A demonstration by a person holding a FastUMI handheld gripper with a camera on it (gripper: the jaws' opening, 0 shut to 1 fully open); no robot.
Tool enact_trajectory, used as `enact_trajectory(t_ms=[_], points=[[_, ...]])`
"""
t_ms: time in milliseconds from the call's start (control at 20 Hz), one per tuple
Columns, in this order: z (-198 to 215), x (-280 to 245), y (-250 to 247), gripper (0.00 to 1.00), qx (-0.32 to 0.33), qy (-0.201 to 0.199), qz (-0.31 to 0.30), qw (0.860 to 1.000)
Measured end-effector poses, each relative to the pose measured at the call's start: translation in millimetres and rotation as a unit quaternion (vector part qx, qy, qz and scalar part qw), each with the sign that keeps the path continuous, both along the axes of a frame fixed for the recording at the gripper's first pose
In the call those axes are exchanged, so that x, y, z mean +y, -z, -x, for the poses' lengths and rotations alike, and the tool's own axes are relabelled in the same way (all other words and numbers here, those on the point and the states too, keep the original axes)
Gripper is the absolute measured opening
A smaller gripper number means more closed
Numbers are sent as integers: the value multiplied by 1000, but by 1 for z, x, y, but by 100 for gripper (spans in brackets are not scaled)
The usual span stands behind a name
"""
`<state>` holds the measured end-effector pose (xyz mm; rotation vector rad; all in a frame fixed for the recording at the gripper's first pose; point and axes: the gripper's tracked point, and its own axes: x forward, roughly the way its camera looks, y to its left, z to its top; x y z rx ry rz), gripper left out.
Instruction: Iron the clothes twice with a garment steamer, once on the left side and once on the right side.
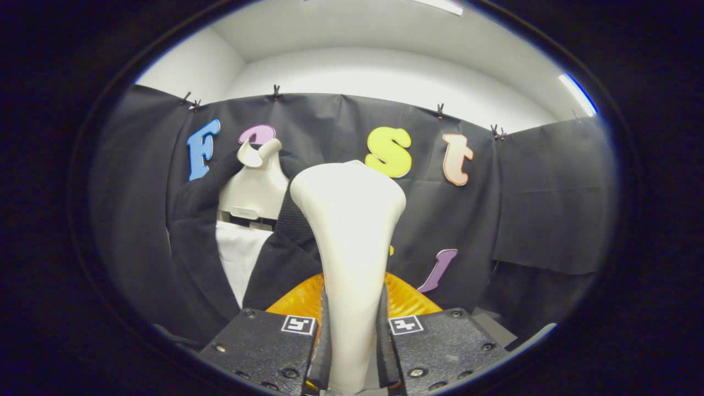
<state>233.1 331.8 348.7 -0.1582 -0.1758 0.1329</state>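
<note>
Two things matter here, left to right: the dark jacket [192, 242] hangs on a white mannequin [254, 190] beyond the fingers, off to the left; it's soft cloth, so it'll likely give and swing if you push hard. Then the steamer [349, 231], cream and smooth, standing upright; your gripper [352, 352] is clamped on its narrow handle, both fingers [258, 349] pressing. I'd guess it's top-heavy and a bit slippery; the slim neck seems the right hold. An orange part [300, 300] sits behind it.
</note>
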Motion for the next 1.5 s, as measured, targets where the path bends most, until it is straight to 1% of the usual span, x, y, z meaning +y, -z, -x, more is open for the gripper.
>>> enact_trajectory(t_ms=[150, 250, 400, 550, 650, 850, 1500], points=[[-11, 12, 8, 36, 9, 16, 10, 1000], [-20, 17, 18, 36, 20, 20, 12, 1000], [-29, 18, 36, 36, 38, 29, 17, 999], [-32, 17, 47, 35, 43, 36, 16, 998], [-32, 19, 57, 35, 50, 31, 13, 998], [-36, 14, 82, 35, 67, 35, 15, 997], [-40, 10, 157, 35, 105, 29, 33, 994]])
